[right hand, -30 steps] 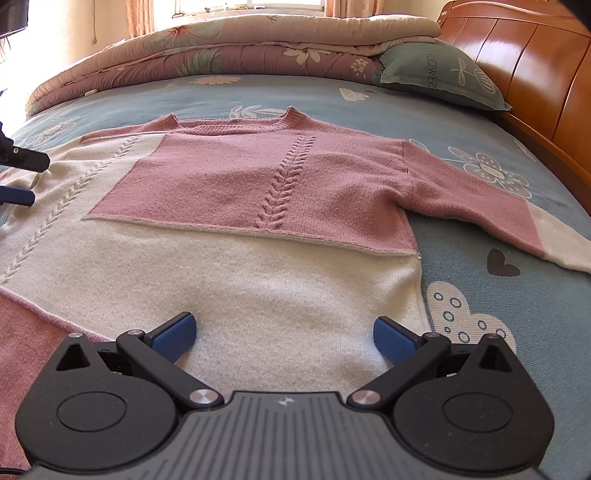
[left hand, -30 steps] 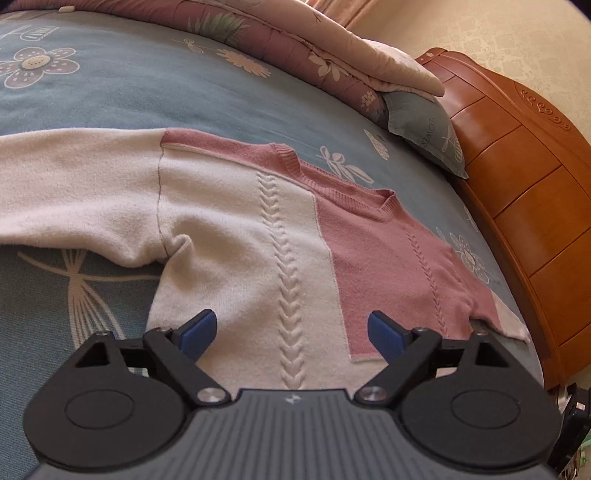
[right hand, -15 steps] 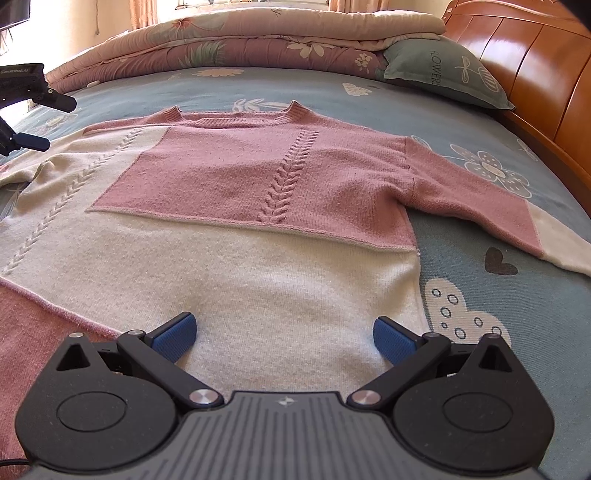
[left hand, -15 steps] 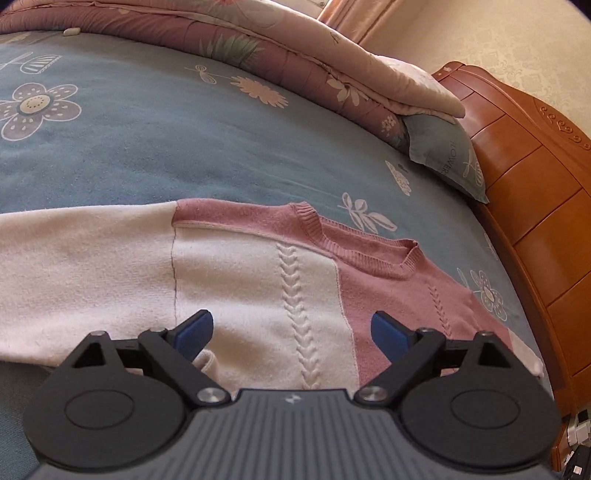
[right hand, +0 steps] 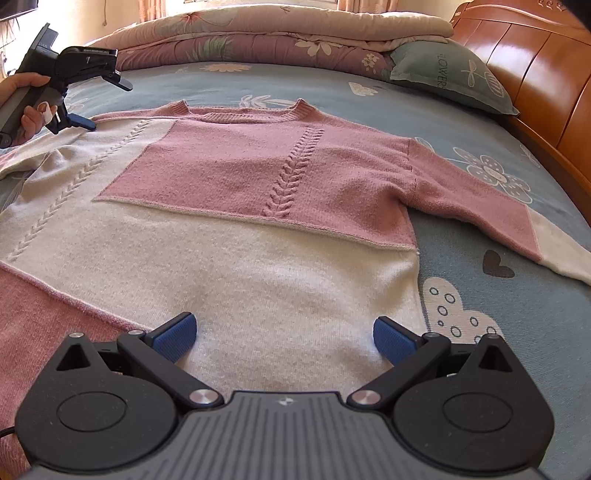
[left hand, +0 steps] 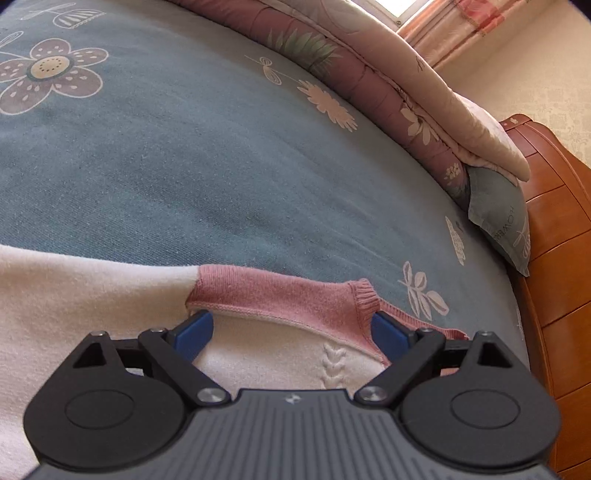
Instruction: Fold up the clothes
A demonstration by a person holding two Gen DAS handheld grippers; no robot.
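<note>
1. The left gripper (left hand: 291, 332) is spread wide, its blue-padded fingers (left hand: 194, 330) either side of the pink shoulder strip of the pink-and-cream cable-knit sweater (left hand: 280, 299), close to the ribbed neckline; nothing is pinched between them.
2. The right wrist view shows that same left gripper (right hand: 105, 107) at the sweater's far left shoulder, held by a person's hand (right hand: 27, 107), with its lower finger low over the knit; whether it touches cannot be told.
3. The right gripper (right hand: 284, 338) is likewise open and holds nothing, its blue pads (right hand: 173, 336) poised above the cream lower part of the sweater (right hand: 258, 192), near the hem.
4. The sweater lies flat and face up on the blue-grey bedsheet printed with flowers and hearts (right hand: 498, 295), neckline away from the right camera, both sleeves spread outward; the right-hand sleeve is pink with a cream cuff.
5. Beyond the neckline, a folded pink and cream floral quilt (right hand: 295, 33) runs along the far side of the bed.
6. A grey-green pillow with printed lettering (right hand: 450, 74) lies against the quilt's end, beside the glossy orange wooden headboard (right hand: 535, 66).
</note>
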